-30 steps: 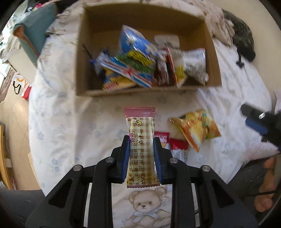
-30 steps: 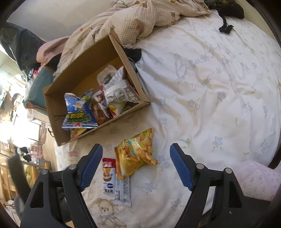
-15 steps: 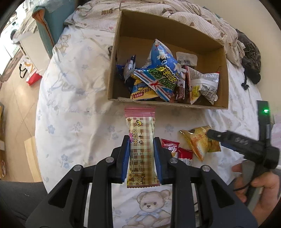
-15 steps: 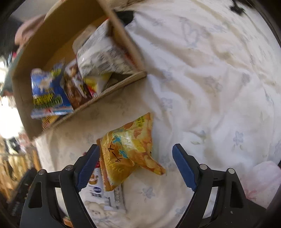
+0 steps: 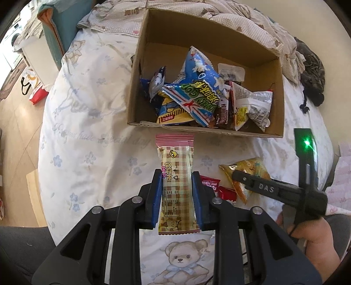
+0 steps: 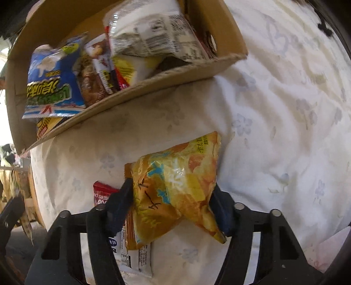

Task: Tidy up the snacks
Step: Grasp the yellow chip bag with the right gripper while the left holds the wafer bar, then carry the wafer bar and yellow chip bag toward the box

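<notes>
My left gripper (image 5: 176, 175) is shut on a pink and beige checked snack bar (image 5: 175, 157), held above the bed sheet just short of the cardboard box (image 5: 140, 65). The box holds several snack packets, a blue one (image 5: 197, 83) on top. My right gripper (image 6: 171, 195) points down at a yellow chip bag (image 6: 175, 175) lying on the sheet. Its jaws are closing, and both pads touch the bag's sides. Beside and under the bag lie a red packet (image 6: 102, 193) and a white wrapper (image 6: 133, 252). In the left wrist view the yellow chip bag (image 5: 252, 166) lies to the right of the bar.
A checked quilt (image 5: 219, 17) is bunched behind the box, with a dark cloth (image 5: 311, 72) at the far right. The bed's left edge drops to the floor (image 5: 15, 136). A person's hand (image 5: 316, 247) holds the right gripper's handle.
The right gripper came down over the yellow chip bag and its jaws narrowed until the pads met the bag. The left gripper kept its hold on the bar and rolled slightly.
</notes>
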`<state>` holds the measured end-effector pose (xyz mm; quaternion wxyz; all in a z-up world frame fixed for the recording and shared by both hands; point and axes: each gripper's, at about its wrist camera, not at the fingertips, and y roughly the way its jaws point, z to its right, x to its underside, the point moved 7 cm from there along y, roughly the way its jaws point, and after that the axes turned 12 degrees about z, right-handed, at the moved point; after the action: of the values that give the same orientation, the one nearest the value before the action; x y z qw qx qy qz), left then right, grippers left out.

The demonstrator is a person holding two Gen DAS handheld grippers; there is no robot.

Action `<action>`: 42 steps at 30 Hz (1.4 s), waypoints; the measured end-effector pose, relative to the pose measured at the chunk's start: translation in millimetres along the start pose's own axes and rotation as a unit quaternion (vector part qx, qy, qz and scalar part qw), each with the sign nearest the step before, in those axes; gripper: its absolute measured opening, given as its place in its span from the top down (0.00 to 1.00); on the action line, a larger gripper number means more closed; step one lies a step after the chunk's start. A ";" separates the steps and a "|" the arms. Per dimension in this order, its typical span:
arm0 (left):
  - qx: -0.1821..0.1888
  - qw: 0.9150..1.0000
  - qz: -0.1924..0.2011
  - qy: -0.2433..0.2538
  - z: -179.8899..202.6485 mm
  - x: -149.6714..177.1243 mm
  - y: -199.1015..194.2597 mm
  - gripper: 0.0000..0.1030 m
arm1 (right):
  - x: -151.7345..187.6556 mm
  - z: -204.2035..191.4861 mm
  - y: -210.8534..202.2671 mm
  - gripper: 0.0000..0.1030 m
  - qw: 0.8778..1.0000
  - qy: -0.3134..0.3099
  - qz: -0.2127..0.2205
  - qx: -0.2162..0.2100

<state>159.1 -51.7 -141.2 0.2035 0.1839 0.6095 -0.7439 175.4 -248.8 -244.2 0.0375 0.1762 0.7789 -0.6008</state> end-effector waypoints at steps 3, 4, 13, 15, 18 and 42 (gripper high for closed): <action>-0.006 1.000 0.004 -0.001 -1.6 -0.7 2.1 0.79 | 2.9 -5.7 -5.5 0.45 1.000 -0.002 0.004 -0.005; -0.008 1.000 0.006 0.000 -2.2 -0.9 2.5 0.79 | 3.8 -6.5 -7.5 0.47 1.000 -0.002 0.006 -0.006; -0.040 0.999 0.029 0.004 -19.0 -4.3 4.8 0.79 | -0.6 -9.3 -43.2 0.52 0.999 0.020 0.033 -0.036; -0.047 0.998 0.032 0.000 -24.3 -4.4 4.3 0.79 | -1.9 -9.3 -51.2 0.52 0.998 0.023 0.038 -0.044; -0.055 0.998 0.038 -0.002 -31.1 -4.7 2.5 0.79 | -2.7 -10.5 -61.8 0.53 0.997 0.025 0.044 -0.057; -0.041 0.990 0.130 -0.036 -40.4 -57.9 -45.3 0.79 | -50.2 -39.8 -145.9 0.54 0.965 0.022 0.204 -0.162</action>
<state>185.4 0.3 -81.0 0.3272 0.2261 0.6028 -0.6917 181.9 -254.1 -85.1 0.1701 0.3357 0.8141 -0.4423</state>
